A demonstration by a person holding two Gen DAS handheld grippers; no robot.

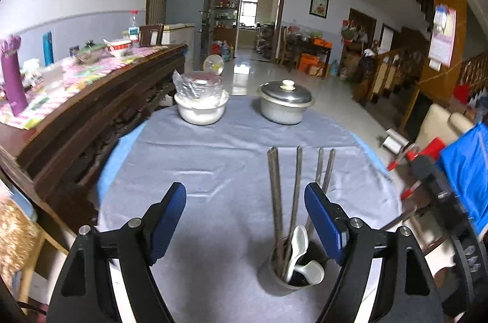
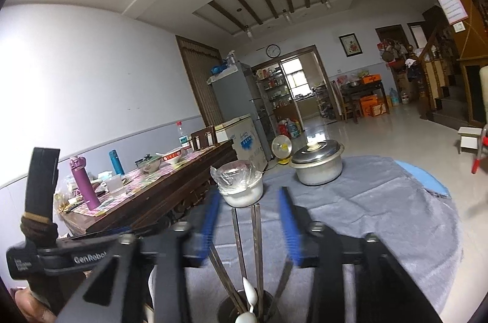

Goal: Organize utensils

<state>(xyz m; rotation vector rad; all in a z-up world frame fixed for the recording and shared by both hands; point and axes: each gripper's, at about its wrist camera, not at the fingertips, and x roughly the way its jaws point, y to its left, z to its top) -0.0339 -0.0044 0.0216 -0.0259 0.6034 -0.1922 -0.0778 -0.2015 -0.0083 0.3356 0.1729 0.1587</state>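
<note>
On the left we see the long wooden sideboard [image 1: 100, 97] with its patterned cloth, a purple flask [image 1: 12, 75] and a teal one [image 1: 48, 48] standing on it. Moving inward, our left gripper [image 1: 245, 216] hangs over the grey tablecloth [image 1: 213, 158] with its blue pads spread wide and nothing between them. Behind it sit a white bowl with a plastic-wrapped dish on top [image 1: 201, 101] and, to its right, a lidded metal pot [image 1: 285, 103].

Just right of centre stands the utensil cup [image 1: 285, 274], close to the near edge of the table. It holds four metal chopsticks [image 1: 276, 194], upright and fanning apart, and two white ceramic spoons [image 1: 300, 254] resting against its rim.

In the right wrist view our right gripper [image 2: 248, 226] sits directly above that cup [image 2: 227, 307], pads about half apart; two chopsticks [image 2: 236, 234] rise in the gap, but the pads do not press on them.

We judge the task essentially done: we see no loose utensil on the cloth in either view. What remains, at most, is drawing both grippers clear.
</note>
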